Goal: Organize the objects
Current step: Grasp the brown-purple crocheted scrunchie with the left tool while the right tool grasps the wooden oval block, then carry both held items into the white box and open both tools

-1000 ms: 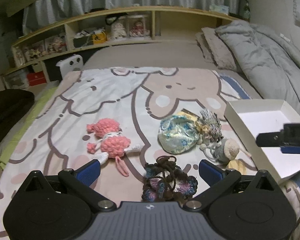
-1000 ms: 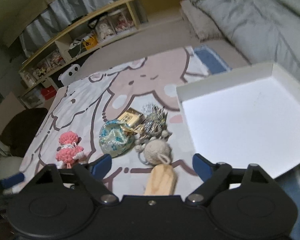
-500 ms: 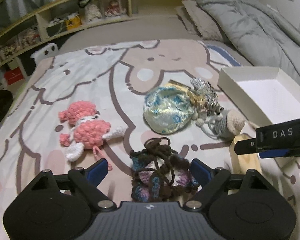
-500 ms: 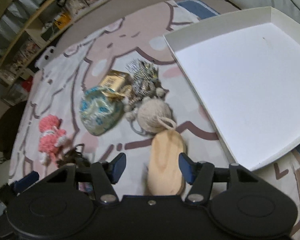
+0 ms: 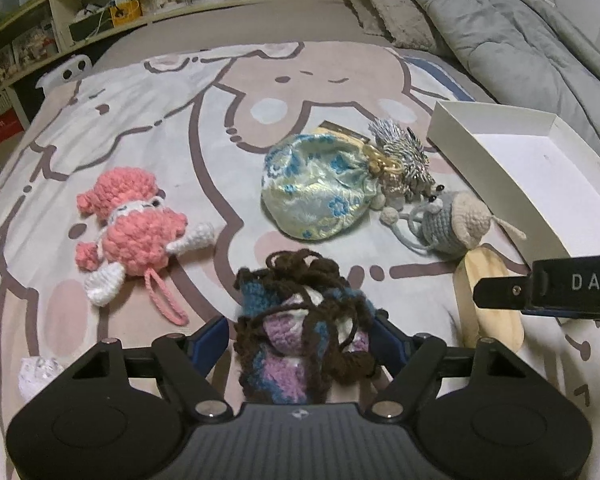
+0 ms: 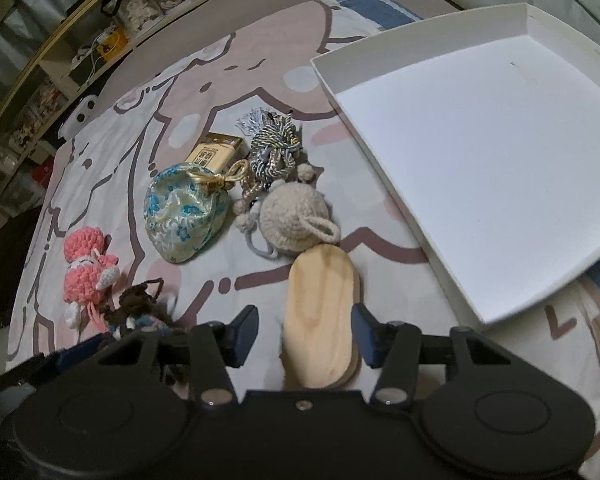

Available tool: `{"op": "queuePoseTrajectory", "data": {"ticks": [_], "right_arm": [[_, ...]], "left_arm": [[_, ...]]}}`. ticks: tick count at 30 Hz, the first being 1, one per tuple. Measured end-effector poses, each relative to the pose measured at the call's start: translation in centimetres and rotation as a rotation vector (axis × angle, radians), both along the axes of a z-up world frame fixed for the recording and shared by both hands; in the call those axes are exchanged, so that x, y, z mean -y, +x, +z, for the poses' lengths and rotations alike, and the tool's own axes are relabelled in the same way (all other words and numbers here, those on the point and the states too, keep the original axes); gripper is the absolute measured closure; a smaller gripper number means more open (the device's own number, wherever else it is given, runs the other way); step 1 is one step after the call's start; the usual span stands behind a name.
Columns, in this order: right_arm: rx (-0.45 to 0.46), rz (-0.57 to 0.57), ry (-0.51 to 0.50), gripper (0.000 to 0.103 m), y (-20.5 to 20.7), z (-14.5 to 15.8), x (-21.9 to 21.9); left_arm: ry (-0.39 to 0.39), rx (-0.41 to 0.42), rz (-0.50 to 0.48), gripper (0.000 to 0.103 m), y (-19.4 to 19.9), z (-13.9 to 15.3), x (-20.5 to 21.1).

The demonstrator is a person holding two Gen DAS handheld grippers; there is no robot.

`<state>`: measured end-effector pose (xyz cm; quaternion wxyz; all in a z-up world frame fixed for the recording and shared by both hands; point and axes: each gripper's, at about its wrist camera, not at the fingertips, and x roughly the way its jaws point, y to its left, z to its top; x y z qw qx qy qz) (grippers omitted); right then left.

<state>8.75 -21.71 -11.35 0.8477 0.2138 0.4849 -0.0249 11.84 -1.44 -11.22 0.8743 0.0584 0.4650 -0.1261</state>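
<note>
My left gripper [image 5: 300, 336] has its blue pads against both sides of a brown, blue and purple crocheted pouch [image 5: 304, 328] on the bed. My right gripper [image 6: 305, 334] straddles a flat oval wooden piece [image 6: 322, 312], with a small gap on each side of it. Beyond lie a floral silk pouch [image 5: 316, 196], a grey-beige knitted toy [image 5: 452, 220], a tassel bundle [image 5: 400, 152], a gold packet [image 6: 214, 154] and a pink crochet doll [image 5: 132, 224]. A white open box [image 6: 480, 148] sits to the right.
The objects lie on a cartoon-print blanket [image 5: 160, 120]. A grey duvet [image 5: 500, 28] and pillows lie at the far right. A wooden shelf unit [image 5: 100, 12] runs behind the bed. A small white crochet piece [image 5: 38, 374] lies near my left gripper.
Both grippers have come down and forward. The left jaws have narrowed onto the crocheted pouch. The right jaws have narrowed around the wooden piece.
</note>
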Motion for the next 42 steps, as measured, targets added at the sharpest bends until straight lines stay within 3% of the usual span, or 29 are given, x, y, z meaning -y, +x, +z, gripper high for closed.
{"op": "queuePoseTrajectory", "data": {"ticks": [6, 10, 13, 16, 23, 25, 27, 33, 42], "right_arm": [[-0.001, -0.026, 0.010, 0.045, 0.0, -0.2, 0.0], [-0.019, -0.078, 0.163, 0.045, -0.8, 0.0, 1.6], [-0.039, -0.114, 0.213, 0.045, -1.4, -0.4, 2.2], [-0.026, -0.137, 0.172, 0.046, -1.5, -0.3, 2.1], [-0.010, -0.095, 0.039, 0.045, -0.1, -0.7, 0.0], [-0.014, -0.083, -0.004, 0.045, 0.1, -1.2, -0.5], [-0.031, -0.069, -0.029, 0.045, 0.4, -1.8, -0.9], [-0.015, -0.042, -0.060, 0.055, 1.0, -2.5, -0.6], [0.095, 0.086, -0.052, 0.056, -0.2, 0.1, -0.8]], "left_arm": [[0.004, -0.009, 0.005, 0.025, -0.2, -0.3, 0.4], [-0.008, -0.017, 0.013, 0.025, -0.1, -0.4, 0.3], [-0.020, -0.021, 0.027, 0.024, -0.1, -0.4, 0.1], [-0.006, -0.019, 0.028, 0.015, -0.1, -0.5, 0.4], [0.038, -0.007, 0.036, 0.015, 0.3, -0.9, 1.1], [0.046, -0.006, 0.045, 0.020, 0.5, -1.0, 1.1], [0.044, -0.019, 0.058, 0.031, 0.8, -1.2, 0.9], [0.015, -0.038, 0.097, 0.049, 1.0, -1.3, 0.0], [-0.040, 0.007, 0.117, 0.053, 0.1, 0.8, -0.4]]}}
